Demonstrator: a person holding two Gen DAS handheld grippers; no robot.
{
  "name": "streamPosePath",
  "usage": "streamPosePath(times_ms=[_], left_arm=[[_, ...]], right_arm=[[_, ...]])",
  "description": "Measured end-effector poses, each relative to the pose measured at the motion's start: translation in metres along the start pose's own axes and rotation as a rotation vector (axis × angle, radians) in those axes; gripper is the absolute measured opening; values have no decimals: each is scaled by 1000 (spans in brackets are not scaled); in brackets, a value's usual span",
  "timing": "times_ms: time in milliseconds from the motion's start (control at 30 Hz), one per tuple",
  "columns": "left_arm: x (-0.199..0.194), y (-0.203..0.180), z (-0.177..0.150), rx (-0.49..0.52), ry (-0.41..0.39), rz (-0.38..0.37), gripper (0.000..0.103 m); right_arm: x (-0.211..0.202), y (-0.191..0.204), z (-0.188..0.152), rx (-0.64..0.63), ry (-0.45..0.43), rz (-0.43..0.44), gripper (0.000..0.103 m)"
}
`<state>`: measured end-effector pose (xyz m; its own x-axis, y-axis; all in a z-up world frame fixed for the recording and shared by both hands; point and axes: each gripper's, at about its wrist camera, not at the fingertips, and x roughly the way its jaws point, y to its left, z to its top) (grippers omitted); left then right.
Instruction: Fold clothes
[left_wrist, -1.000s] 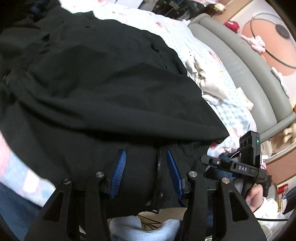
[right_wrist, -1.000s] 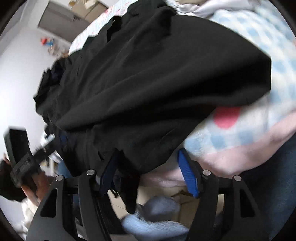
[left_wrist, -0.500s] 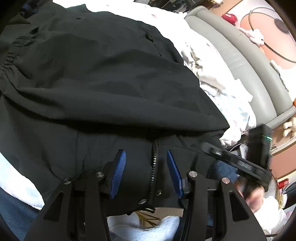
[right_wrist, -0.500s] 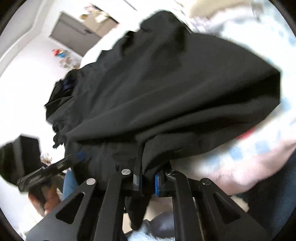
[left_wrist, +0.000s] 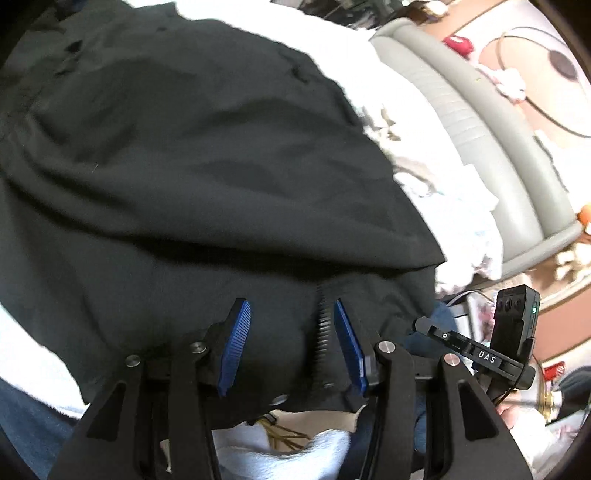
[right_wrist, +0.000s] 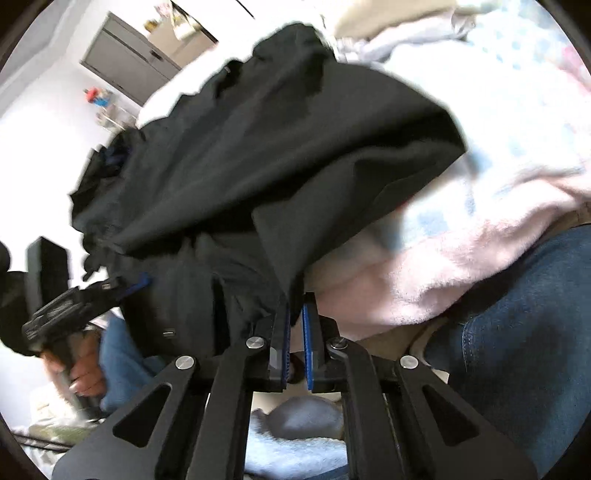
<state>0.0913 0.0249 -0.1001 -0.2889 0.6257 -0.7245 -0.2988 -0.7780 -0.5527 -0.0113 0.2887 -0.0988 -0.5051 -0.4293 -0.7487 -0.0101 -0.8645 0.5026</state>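
We found the black garment (left_wrist: 207, 177) soft, limp and light, draped over the bed (right_wrist: 517, 122); our right claw (right_wrist: 294, 328) was clenched on its hem corner, our left claw (left_wrist: 291, 343) spread wide beside the zipper (left_wrist: 322, 332), where we judged the hem best to pinch

Bright daylight, blown-out whites (edges smeared), strong fisheye curvature.

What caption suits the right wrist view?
Right tongs shut on black garment hem, beside pink blanket.
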Motion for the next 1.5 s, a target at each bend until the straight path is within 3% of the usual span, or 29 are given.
streamPosePath(times_ms=[200,333,433,533,567,633,767,933,1067,1200,1267,1367,1500], left_arm=[[1,-33,35,106,-49,5,49],[13,-32,54,65,-72,73,51],[24,-19,51,17,-87,147,51],[27,1,41,-51,-109,273,49],[24,12,36,-94,-108,284,49],[15,27,29,-154,-126,255,48],[-7,36,22,-162,-182,201,49],[-18,13,27,-93,-222,93,49],[3,0,36,-38,-163,121,49],[22,17,37,-89,-81,240,49],[14,29,33,-115,-90,292,48],[-11,48,29,-167,-142,298,48],[-34,54,25,-196,-211,244,49]], right_arm=[[-28,8,15,-33,-84,9,11],[-14,-7,21,-20,-61,-8,14],[-3,-18,25,-9,-44,-20,24],[7,-29,29,1,-28,-33,24],[11,-32,31,4,-22,-37,22],[18,-40,34,11,-11,-45,13],[30,-52,40,18,9,-63,13],[1,-24,61,-65,-83,-38,20],[16,8,79,-141,-73,-16,22],[48,18,73,-160,4,-55,22],[62,18,67,-155,45,-84,22],[64,9,59,-106,56,-90,22],[50,0,59,-62,21,-93,22]])
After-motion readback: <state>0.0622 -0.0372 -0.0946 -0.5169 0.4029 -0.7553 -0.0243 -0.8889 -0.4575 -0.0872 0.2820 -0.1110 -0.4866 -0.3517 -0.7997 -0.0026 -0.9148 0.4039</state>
